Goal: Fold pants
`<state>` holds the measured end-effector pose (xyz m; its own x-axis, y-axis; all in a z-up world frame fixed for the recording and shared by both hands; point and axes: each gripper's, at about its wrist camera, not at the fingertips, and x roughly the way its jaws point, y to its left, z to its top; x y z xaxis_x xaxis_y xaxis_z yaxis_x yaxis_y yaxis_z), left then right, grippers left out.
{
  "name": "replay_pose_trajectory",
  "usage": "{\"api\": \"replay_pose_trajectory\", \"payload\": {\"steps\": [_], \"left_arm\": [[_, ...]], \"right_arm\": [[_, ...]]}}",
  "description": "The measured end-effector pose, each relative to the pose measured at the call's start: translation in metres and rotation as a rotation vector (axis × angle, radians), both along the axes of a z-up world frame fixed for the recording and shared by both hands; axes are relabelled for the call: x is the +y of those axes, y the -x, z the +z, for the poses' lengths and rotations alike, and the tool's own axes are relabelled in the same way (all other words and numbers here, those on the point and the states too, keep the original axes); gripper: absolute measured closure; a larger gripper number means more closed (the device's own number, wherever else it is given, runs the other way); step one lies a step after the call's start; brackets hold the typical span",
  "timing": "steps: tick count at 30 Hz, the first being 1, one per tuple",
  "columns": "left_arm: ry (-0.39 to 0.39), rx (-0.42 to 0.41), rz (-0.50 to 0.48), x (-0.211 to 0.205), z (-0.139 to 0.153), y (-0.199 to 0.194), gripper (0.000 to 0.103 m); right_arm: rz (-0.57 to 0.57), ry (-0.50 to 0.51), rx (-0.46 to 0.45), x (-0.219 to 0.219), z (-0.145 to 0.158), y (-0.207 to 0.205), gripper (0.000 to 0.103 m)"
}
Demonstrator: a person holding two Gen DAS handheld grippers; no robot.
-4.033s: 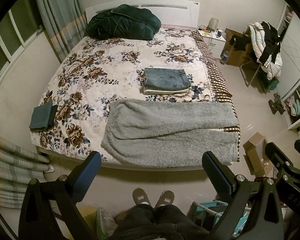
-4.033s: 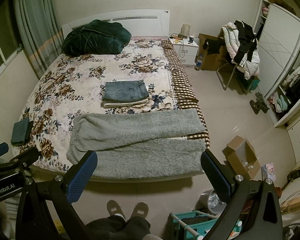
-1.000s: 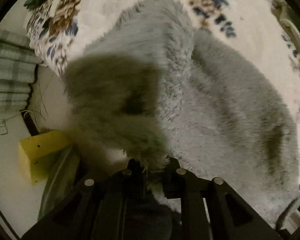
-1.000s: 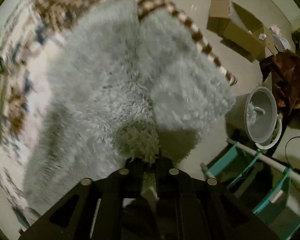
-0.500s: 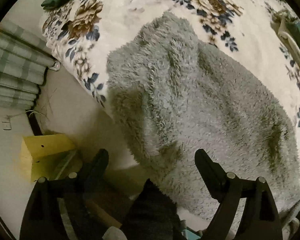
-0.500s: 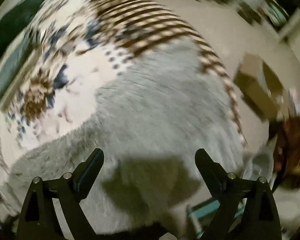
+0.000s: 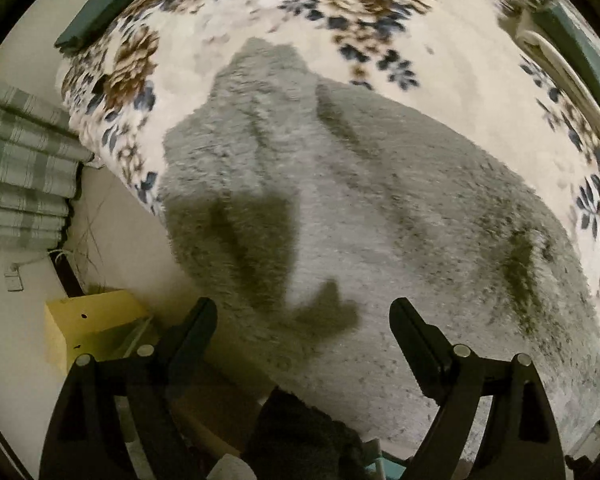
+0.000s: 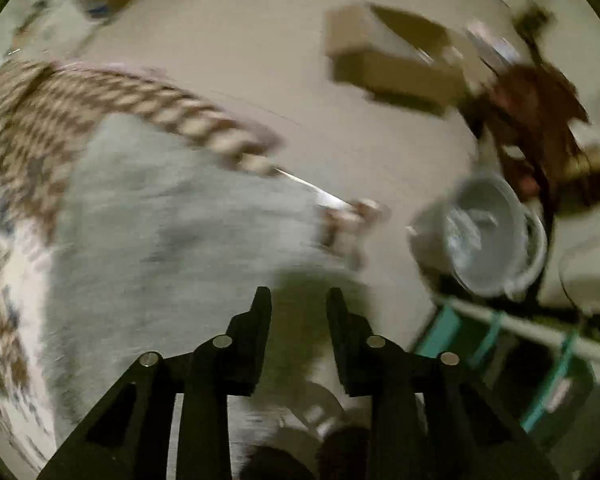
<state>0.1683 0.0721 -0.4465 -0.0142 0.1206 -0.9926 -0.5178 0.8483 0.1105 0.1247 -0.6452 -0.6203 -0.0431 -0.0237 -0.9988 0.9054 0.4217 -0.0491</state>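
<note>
The grey fleece pants (image 7: 360,208) lay folded lengthwise along the near edge of the bed (image 7: 380,32), first fold apparently done. The left gripper (image 7: 304,320) hung released above them, jaws wide, holding nothing. The right gripper (image 8: 297,300), over the pants' end at the bed's corner, had just been closing, nothing visibly between its jaws. Next probably came pinching that end to fold it across

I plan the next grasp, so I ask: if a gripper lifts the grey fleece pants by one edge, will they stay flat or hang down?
The grey fleece pants will probably sag: their edge already drapes over the side of the bed. The thick pile suggests bulk, so a pinch may catch one layer only. They look soft, unlikely to slip.
</note>
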Motion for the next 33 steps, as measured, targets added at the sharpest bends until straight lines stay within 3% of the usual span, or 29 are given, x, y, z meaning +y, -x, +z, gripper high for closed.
{"api": "replay_pose_trajectory", "payload": {"steps": [3, 5, 8, 12, 15, 17, 18, 19, 21, 27, 33], "left_arm": [[-0.007, -0.005, -0.047, -0.016, 0.011, -0.009, 0.015], [-0.017, -0.021, -0.089, -0.031, 0.019, -0.019, 0.015], [0.015, -0.041, -0.126, -0.052, 0.02, -0.04, 0.015], [0.158, -0.046, -0.1, -0.072, 0.002, -0.072, 0.015], [0.255, -0.023, -0.084, -0.088, -0.024, -0.094, 0.016], [0.3, -0.008, -0.086, -0.097, -0.042, -0.104, 0.039], [0.311, 0.003, -0.096, -0.101, -0.05, -0.107, 0.065], [0.306, 0.023, -0.105, -0.104, -0.056, -0.109, 0.08], [0.282, -0.006, -0.095, -0.101, -0.056, -0.108, 0.091], [0.31, -0.104, -0.088, -0.087, -0.036, -0.11, 0.094], [0.309, -0.074, -0.099, -0.081, -0.049, -0.13, 0.092]], "right_arm": [[-0.006, -0.007, 0.005, 0.001, 0.015, 0.001, 0.058], [0.035, -0.032, -0.063, 0.021, 0.036, -0.016, 0.055], [0.134, -0.183, -0.171, 0.077, 0.049, -0.058, 0.049], [0.201, -0.456, -0.247, 0.165, 0.018, -0.13, 0.049], [0.209, -0.53, -0.211, 0.216, -0.011, -0.164, 0.049], [0.177, -0.557, -0.172, 0.237, -0.03, -0.17, 0.057], [0.162, -0.566, -0.164, 0.244, -0.036, -0.17, 0.08], [0.15, -0.557, -0.137, 0.25, -0.042, -0.17, 0.096], [0.11, -0.512, -0.134, 0.251, -0.043, -0.163, 0.098], [0.121, -0.441, -0.209, 0.239, -0.016, -0.152, 0.099], [0.118, -0.423, -0.228, 0.22, -0.012, -0.164, 0.099]]}}
